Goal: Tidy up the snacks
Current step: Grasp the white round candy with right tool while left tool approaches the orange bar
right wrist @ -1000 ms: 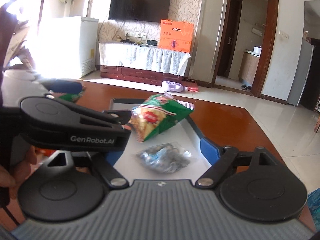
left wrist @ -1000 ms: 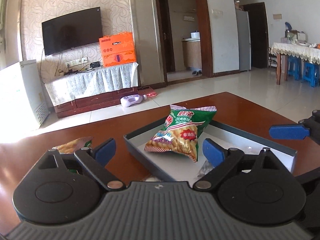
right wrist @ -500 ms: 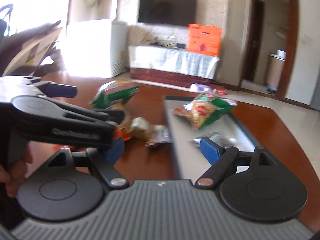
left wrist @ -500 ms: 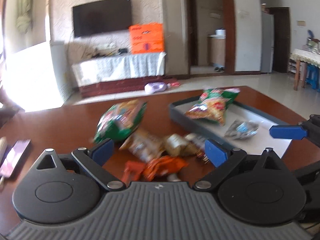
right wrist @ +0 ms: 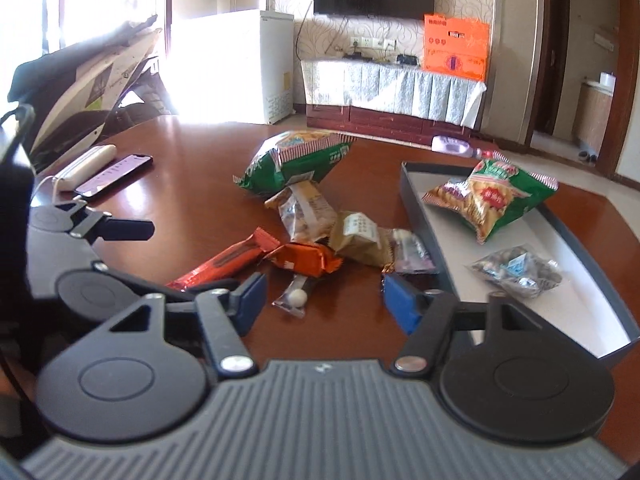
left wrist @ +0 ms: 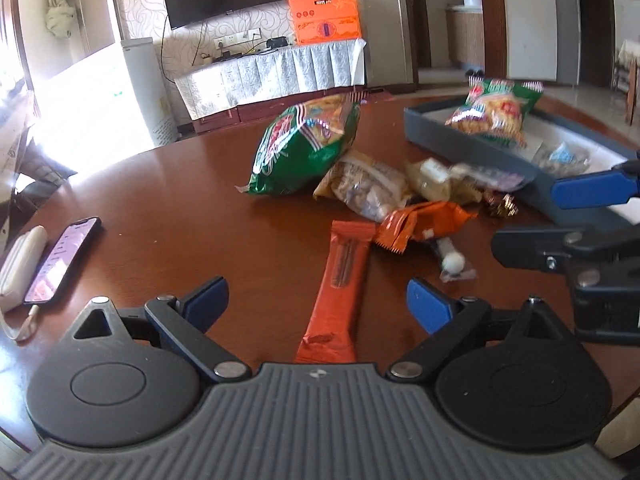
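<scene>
the loose snacks lie in a heap on the bench (left wrist: pixel 160 208), just beside the tray (right wrist: pixel 424 216), which already holds a green bag (right wrist: pixel 490 196) and a clear pouch (right wrist: pixel 516 268). the left claw (left wrist: pixel 318 300) stands wide and empty over the long orange bar (left wrist: pixel 340 280). the right claw (right wrist: pixel 322 300) is closing at mid width with nothing between its pads, the small ball packet (right wrist: pixel 296 298) just ahead.

likely trouble: the wrappers are thin, glossy film and overlap, so a pinch may drag a neighbour or slip off a crinkled edge. the flat bar hugs the polished wood and gives little to grip. the big green bag (left wrist: pixel 304 148) is puffy and may squirt out. the two claws sit near each other and could collide.
</scene>
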Demonstrator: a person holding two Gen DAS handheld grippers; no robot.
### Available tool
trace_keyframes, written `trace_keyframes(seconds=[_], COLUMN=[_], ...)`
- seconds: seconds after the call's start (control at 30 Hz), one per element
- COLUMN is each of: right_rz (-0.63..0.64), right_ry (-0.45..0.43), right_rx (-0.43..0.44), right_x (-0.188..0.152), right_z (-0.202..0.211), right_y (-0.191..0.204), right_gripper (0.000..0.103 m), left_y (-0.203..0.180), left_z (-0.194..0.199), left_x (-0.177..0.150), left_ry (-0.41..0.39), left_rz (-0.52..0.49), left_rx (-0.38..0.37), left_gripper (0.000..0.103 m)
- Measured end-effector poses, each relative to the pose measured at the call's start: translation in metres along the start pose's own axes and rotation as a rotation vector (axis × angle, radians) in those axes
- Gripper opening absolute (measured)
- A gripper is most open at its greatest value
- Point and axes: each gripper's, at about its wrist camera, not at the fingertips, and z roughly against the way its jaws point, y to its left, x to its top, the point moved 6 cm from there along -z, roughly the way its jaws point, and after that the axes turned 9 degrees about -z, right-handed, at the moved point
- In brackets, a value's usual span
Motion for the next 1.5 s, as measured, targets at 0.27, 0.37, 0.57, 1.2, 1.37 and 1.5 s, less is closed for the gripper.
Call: trace_keyframes(seconds=[0.27,0.37,0.57,1.2,1.37,1.5], right_rz=[-0.048,-0.061,-0.098,-0.060,-0.037,-0.005], right_ry=[0.050,0.073,0.107,0.140,0.151,0.170], right_rx=[0.033,0.013,0.025,-0.065,-0.035,-0.012], right_x=[-0.003,-0.004,-0.006,-0.003,-0.005,-0.010], right_z=[-0.018,-0.027,-0.044,-0.064,-0.058,-0.047], right_y=[0.010,0.008,0.006,0.004,0.003,0.006], right_gripper=[0.061,0.061,0.062,0.031,0.020,0.020], left_y=[0.009,0.012,0.020,0.026,0.030,0.029], left_z=[-0.007,-0.011,-0.017,-0.024,-0.027,-0.028], left_x=[-0.003,-0.005,-0.008,-0.014,-0.016,-0.014], left_ry=[0.021,0.038,0.054,0.054,0.062,0.059], left_rz=[0.004,0.008,0.041,0.085,0.126,0.128], left_rx=[0.005,0.020,0.040,0.020,0.011,0.010], left_gripper=[0.097,0.097,0.097,0.098,0.098,0.098])
